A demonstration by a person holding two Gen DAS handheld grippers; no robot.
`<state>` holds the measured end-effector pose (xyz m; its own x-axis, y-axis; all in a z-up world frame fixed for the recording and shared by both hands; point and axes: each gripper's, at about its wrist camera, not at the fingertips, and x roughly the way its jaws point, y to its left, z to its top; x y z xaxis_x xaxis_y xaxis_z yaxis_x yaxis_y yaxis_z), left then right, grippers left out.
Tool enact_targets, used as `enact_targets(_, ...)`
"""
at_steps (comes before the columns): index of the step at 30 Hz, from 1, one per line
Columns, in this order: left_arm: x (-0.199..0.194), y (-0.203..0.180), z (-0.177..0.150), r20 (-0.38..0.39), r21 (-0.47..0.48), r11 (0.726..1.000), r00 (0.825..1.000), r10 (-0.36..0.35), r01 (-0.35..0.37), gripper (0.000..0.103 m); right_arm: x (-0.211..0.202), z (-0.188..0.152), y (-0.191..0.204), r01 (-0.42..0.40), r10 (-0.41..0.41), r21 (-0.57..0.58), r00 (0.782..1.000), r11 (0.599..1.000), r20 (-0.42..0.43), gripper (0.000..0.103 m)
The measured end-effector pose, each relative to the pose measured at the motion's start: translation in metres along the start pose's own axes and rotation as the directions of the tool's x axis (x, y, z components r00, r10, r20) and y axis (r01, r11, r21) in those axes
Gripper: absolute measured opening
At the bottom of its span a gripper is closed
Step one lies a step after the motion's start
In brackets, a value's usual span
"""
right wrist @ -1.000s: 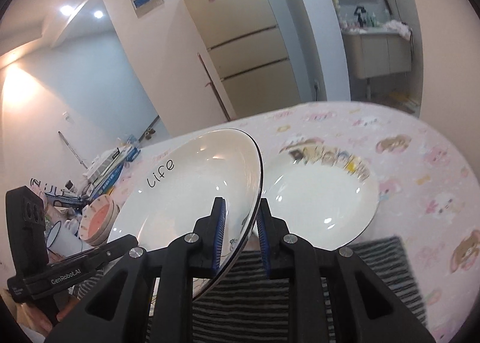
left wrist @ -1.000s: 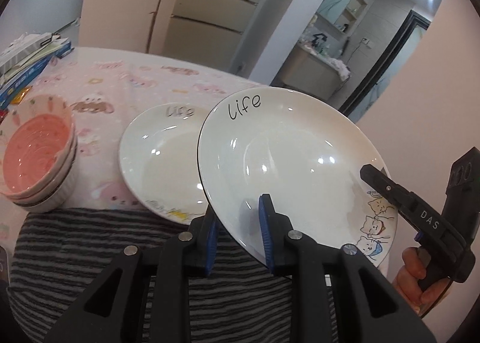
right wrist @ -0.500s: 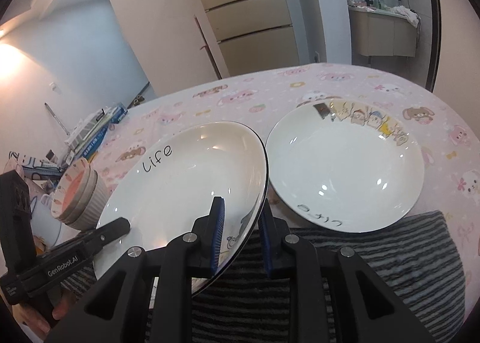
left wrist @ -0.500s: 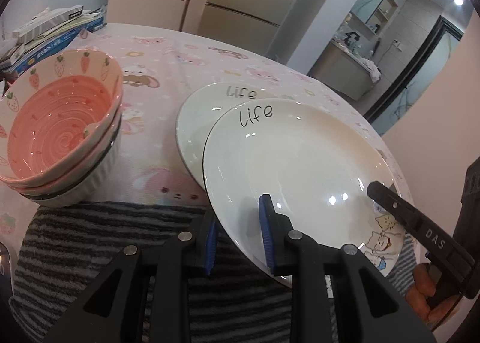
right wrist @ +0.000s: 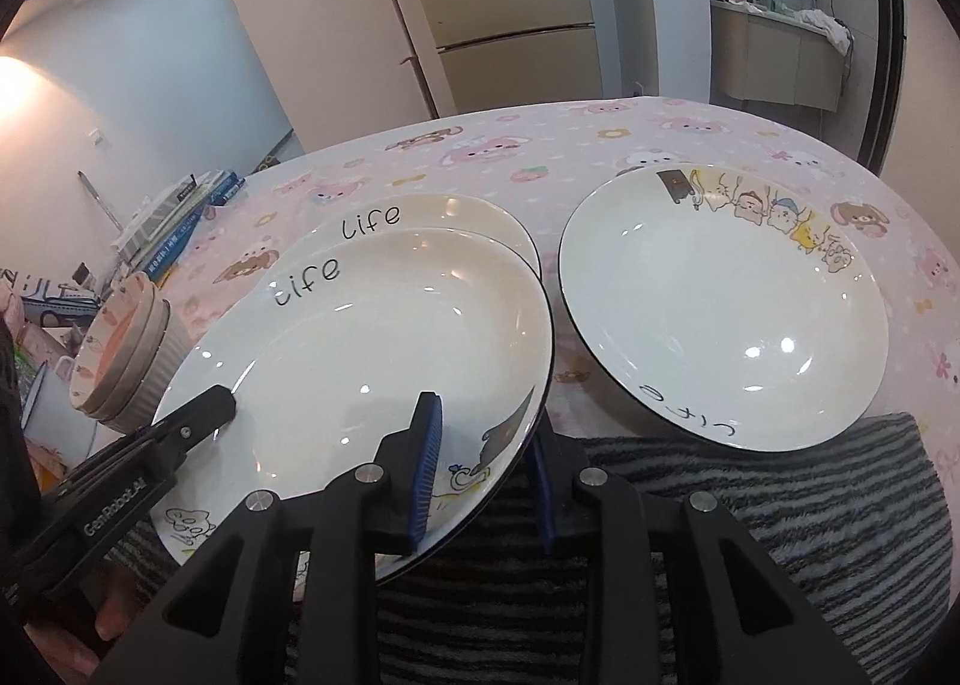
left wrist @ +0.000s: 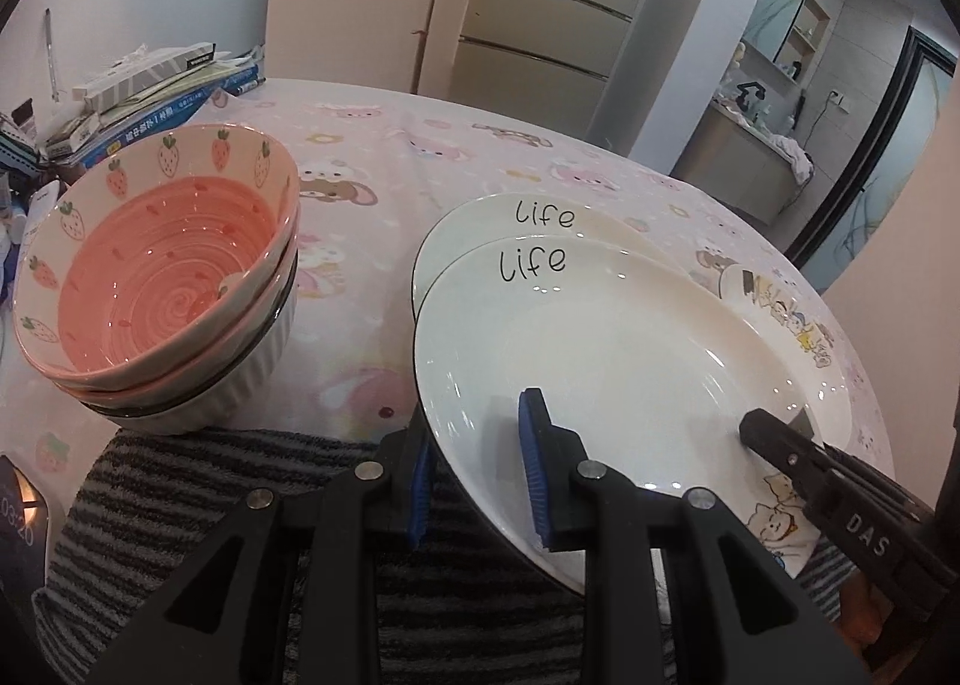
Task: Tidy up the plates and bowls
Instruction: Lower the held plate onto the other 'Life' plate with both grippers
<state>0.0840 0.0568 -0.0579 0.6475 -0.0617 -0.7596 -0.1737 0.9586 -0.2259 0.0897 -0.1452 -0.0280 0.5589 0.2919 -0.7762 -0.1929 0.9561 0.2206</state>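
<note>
"Life" plate [left wrist: 630,361] lies almost squarely on its twin plate [left wrist: 540,208] on the tabletop [left wrist: 372,169], near rim toward both hands. Left gripper [left wrist: 477,460] pinches that rim; right gripper [right wrist: 486,466] straddles it, fingers spreading apart to let go.

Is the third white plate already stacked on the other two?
No, the third plate lies alone on the tablecloth, beside the two stacked plates.
</note>
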Motion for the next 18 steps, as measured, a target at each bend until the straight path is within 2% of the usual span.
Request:
enact_targets(10,0.0018,0.0043,0.0002,0.007,-0.012,1.000,1.000,-0.022,0.022,0.026,0.0038,0.0012,0.0034,0.000,0.000,-0.007,1.000,1.000,0.000,0.034)
enact_targets(18,-0.0007,0.0102,-0.0040,0.001,-0.037,0.995,0.996,-0.092,0.091,0.028,0.0070,0.0022,0.0052,0.010,-0.010,-0.019,1.000,1.000,0.008,0.035)
